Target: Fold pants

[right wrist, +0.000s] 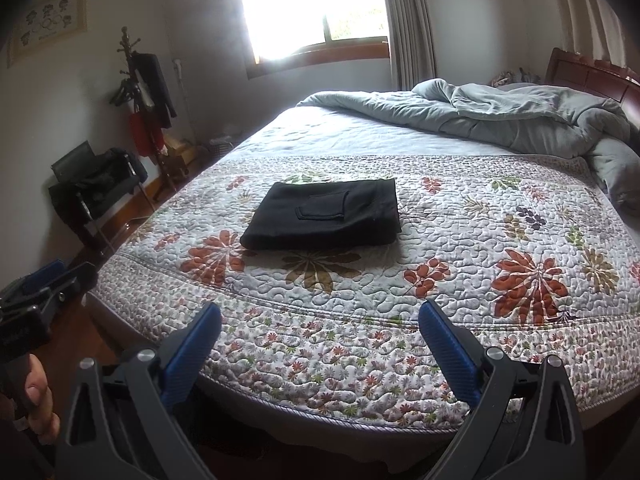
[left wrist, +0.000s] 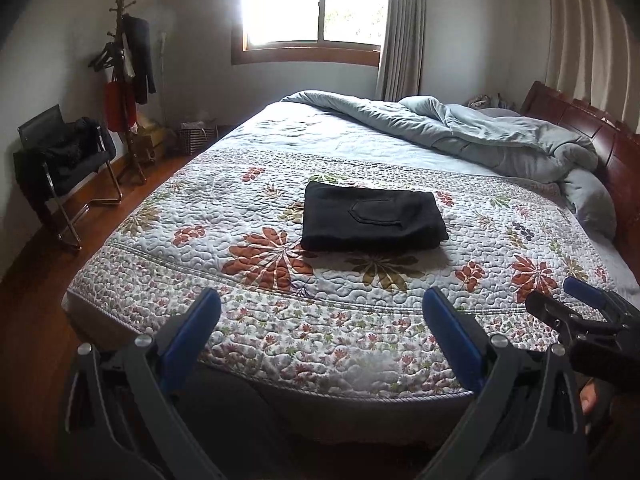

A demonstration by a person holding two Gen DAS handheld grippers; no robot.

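Observation:
Black pants (left wrist: 372, 218) lie folded into a compact rectangle on the floral quilt of the bed (left wrist: 168, 300), a back pocket facing up; they also show in the right wrist view (right wrist: 326, 216). My left gripper (left wrist: 322, 312) is open and empty, held back over the bed's near edge, well short of the pants. My right gripper (right wrist: 320, 318) is open and empty too, also back at the near edge. The right gripper shows at the right of the left wrist view (left wrist: 560, 304); the left gripper shows at the left of the right wrist view (right wrist: 52, 280).
A crumpled grey duvet (left wrist: 500, 136) lies at the head of the bed by the wooden headboard (left wrist: 580, 128). A chair with dark clothes (left wrist: 64, 156) and a coat rack (left wrist: 128, 80) stand on the wooden floor at the left. A window (left wrist: 316, 4) is behind.

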